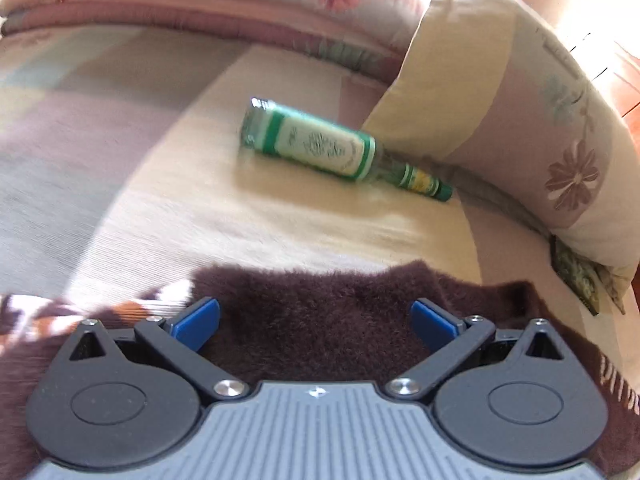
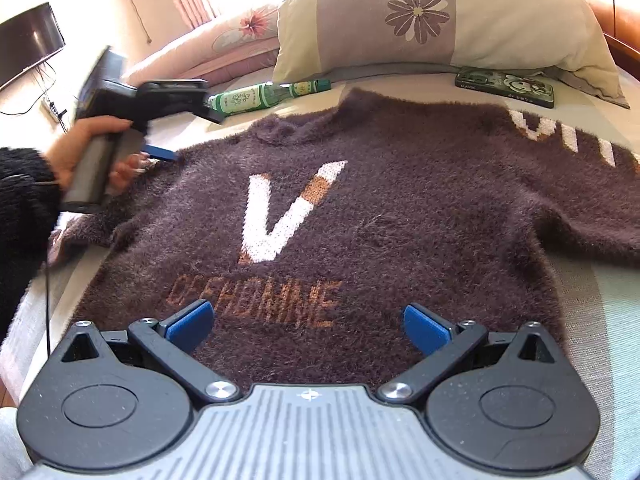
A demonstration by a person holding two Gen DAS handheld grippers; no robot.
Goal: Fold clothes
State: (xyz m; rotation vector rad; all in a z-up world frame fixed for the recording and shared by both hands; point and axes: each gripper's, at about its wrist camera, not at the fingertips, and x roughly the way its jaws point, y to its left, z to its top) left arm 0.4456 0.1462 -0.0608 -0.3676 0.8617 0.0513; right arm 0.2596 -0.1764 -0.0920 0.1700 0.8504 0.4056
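Observation:
A fuzzy dark brown sweater (image 2: pixel 380 216) with a white "V" and orange lettering lies spread flat on the bed. My right gripper (image 2: pixel 308 326) is open over its lower hem, holding nothing. My left gripper (image 1: pixel 316 322) is open over the sweater's left shoulder and sleeve (image 1: pixel 312 312), holding nothing. In the right wrist view the left gripper (image 2: pixel 160 152) shows at the left, held by a hand, with a blue finger just above the sleeve.
A green glass bottle (image 1: pixel 340 148) lies on the bedsheet beyond the sweater, also in the right wrist view (image 2: pixel 264 96). A floral pillow (image 2: pixel 440 16) and a phone case (image 2: pixel 504 86) sit at the bed's head. A folded quilt (image 1: pixel 200 0) lies behind.

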